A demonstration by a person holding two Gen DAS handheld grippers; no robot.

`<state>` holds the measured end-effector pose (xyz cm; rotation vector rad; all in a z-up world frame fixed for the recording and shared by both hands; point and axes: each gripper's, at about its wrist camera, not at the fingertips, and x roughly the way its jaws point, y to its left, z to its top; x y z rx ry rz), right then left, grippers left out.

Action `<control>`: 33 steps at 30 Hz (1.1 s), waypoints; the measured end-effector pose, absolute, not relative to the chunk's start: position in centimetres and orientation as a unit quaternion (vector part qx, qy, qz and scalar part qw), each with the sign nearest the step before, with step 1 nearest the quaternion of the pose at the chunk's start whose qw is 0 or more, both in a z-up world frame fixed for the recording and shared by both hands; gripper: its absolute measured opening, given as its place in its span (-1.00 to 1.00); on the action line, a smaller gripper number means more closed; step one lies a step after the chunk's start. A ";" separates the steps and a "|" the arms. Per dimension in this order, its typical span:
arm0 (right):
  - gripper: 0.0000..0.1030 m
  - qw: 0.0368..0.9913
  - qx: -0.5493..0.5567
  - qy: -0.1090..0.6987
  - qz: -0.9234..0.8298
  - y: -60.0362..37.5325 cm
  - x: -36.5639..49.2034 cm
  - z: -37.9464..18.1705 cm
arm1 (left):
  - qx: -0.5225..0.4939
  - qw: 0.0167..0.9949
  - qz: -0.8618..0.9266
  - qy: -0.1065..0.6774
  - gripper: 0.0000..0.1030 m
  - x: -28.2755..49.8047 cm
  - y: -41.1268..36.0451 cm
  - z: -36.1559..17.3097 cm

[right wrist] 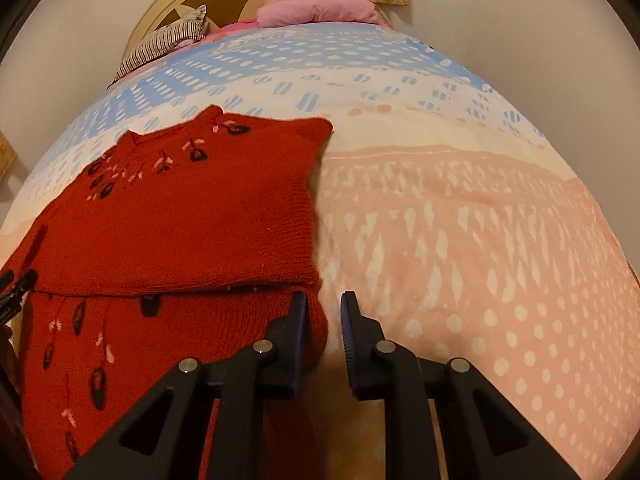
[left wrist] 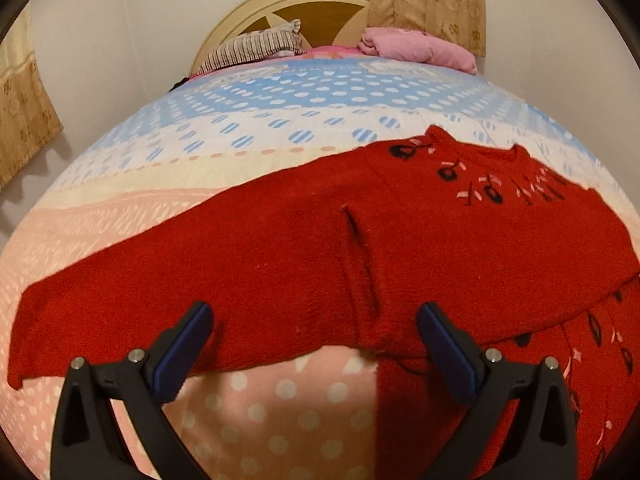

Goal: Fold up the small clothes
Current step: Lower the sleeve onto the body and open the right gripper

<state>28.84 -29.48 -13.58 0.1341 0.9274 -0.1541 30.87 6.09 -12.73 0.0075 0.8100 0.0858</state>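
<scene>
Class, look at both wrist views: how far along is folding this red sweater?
Done: one flap of the red sweater looks folded over its front. In hand: the right gripper, jaws narrowly apart, sits at the sweater's edge; the left gripper hangs open above the sleeve. Left: that sleeve lies spread on the bedspread; the body needs folding.

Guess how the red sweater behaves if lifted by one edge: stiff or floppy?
Probably floppy: the red sweater lies folded over itself, draping on the bed. Its fuzzy knit likely grips pads, not slippery. The left sleeve would likely dangle.
</scene>
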 end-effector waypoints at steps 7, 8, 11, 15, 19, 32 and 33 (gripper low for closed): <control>-0.62 0.915 0.071 0.396 0.034 -25.6 31.2 -10.4 | -0.017 0.914 0.034 0.404 1.00 31.3 6.4 -13.1; -0.62 0.905 0.095 0.408 0.067 -25.3 32.4 -11.1 | -0.022 0.913 0.032 0.407 1.00 31.4 6.5 -13.2; -0.62 0.890 0.093 0.444 0.040 -25.5 34.9 -13.8 | -0.044 0.910 0.029 0.412 1.00 31.5 7.2 -13.4; -0.69 0.882 0.129 0.452 0.013 -28.3 35.1 -15.8 | -0.039 0.910 0.031 0.412 1.00 31.5 6.9 -13.5; -0.63 0.890 0.052 0.450 -0.038 -26.6 34.0 -14.0 | -0.037 0.910 0.031 0.412 1.00 31.5 6.8 -13.5; -0.50 0.883 0.099 0.458 -0.041 -26.7 34.8 -15.3 | -0.059 0.902 0.009 0.427 1.00 31.2 7.4 -13.9; -0.47 0.883 0.087 0.458 -0.048 -26.1 34.5 -14.9 | -0.062 0.902 0.006 0.426 1.00 31.1 7.6 -13.8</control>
